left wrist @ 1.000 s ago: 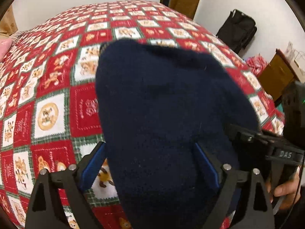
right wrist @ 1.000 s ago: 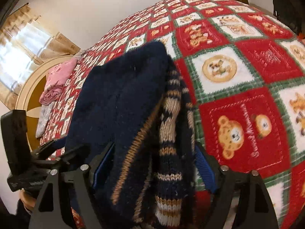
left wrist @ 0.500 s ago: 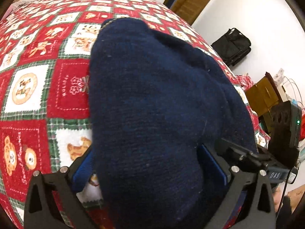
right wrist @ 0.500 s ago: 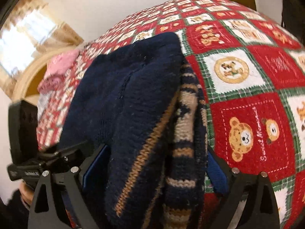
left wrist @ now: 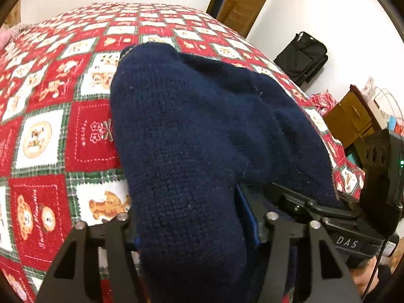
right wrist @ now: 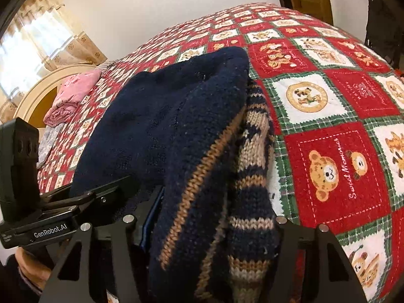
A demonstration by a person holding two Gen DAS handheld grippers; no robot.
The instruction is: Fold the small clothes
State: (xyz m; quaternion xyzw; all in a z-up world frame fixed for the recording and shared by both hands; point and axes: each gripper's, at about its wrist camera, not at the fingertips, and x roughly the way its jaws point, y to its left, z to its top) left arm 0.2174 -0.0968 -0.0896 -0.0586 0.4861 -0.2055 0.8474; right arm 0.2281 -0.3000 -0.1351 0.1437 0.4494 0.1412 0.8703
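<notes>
A navy knit sweater (left wrist: 202, 126) lies folded on the red teddy-bear patchwork bedspread (left wrist: 38, 139). My left gripper (left wrist: 189, 217) is at its near edge, jaws closing, and a thick bunched fold fills the gap and touches the pads. In the right wrist view the same sweater (right wrist: 164, 126) shows a tan-and-navy striped part (right wrist: 255, 139) along its right side. My right gripper (right wrist: 214, 217) is also closing, with navy and striped layers squeezed between its pads. Each gripper shows in the other's view: the right one (left wrist: 328, 214), the left one (right wrist: 63, 209).
Folded pink clothes (right wrist: 73, 93) lie by the curved headboard (right wrist: 38, 85) at the bed's far left. Beyond the bed are a black bag (left wrist: 303, 55), a wooden door (left wrist: 242, 2), brown furniture (left wrist: 353, 116) and a red plaid cloth (left wrist: 323, 101). Bare bedspread (right wrist: 341, 164) stretches right.
Both pairs of jaws have narrowed from wide open to pinching the sweater's near edge. The cloth now bulges up between the fingers.
</notes>
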